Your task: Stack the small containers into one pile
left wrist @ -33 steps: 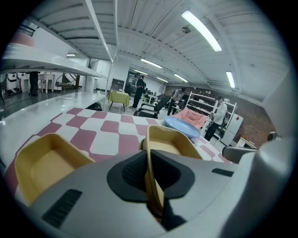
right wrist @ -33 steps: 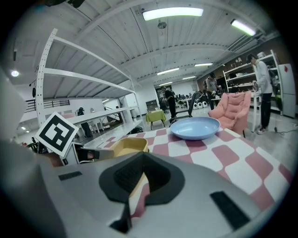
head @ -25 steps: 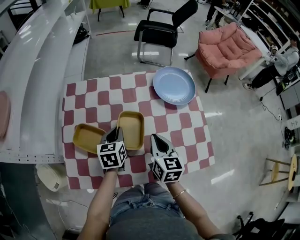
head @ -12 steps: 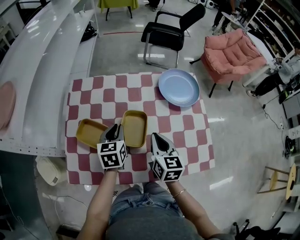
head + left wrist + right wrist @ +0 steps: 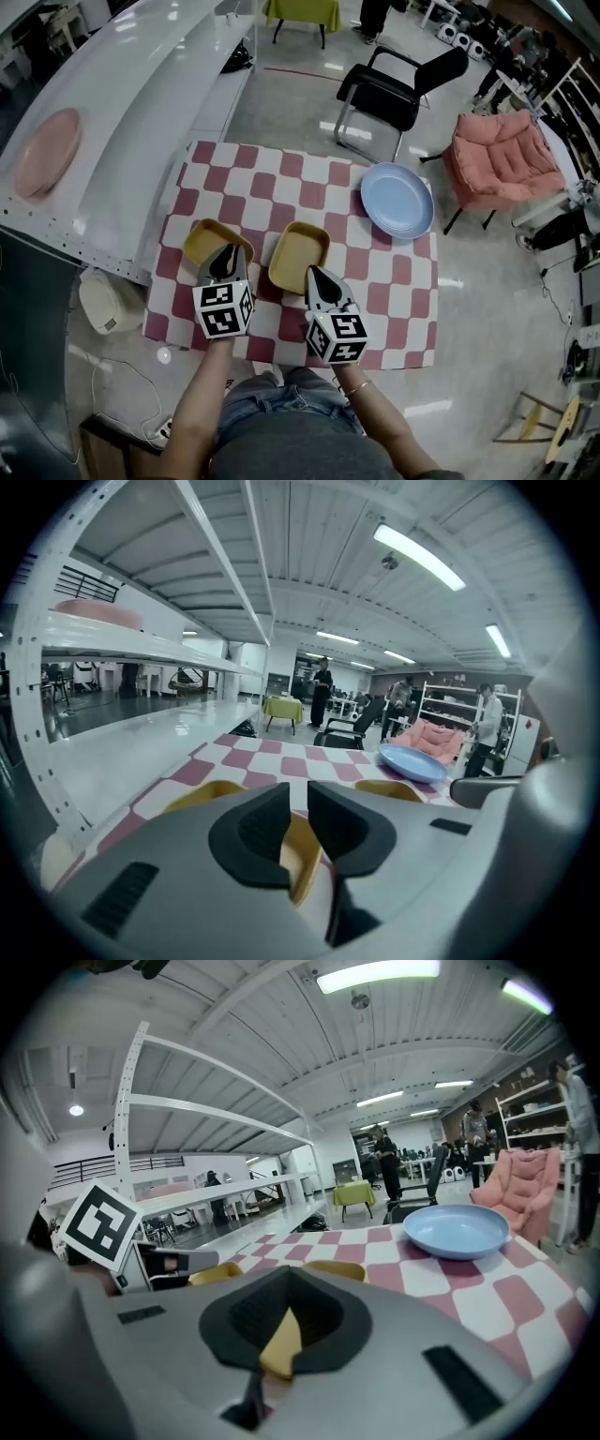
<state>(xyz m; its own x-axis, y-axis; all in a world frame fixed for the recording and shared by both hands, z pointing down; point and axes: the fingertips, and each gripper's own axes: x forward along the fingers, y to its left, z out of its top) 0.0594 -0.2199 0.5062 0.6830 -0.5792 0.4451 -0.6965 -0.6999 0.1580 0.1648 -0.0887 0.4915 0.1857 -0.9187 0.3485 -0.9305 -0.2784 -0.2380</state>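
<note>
**A:** Containers both lie flat on the checked tabletop [image 5: 281,192], so there is no pile yet?

**B:** Not yet. The left container [image 5: 208,239] and the right container [image 5: 298,248] sit side by side with a strip of tabletop between them, apart from the blue plate [image 5: 397,200].

**A:** What changed just now?

**B:** The left gripper [image 5: 298,808] has just been opening its fingers [image 5: 258,832]. They stand partly apart. A yellow rim shows low in the gap, but no pad presses on it. A second ago its tip was between the two containers; now it is over the near end of the left one.

**A:** And the right gripper [image 5: 284,1321]?

**B:** Before, it was over bare tabletop. Now its fingers [image 5: 323,1321] are almost together at the near corner of the right container, with a yellow wedge pinched between them. I think this container will be lifted onto the other.
</note>
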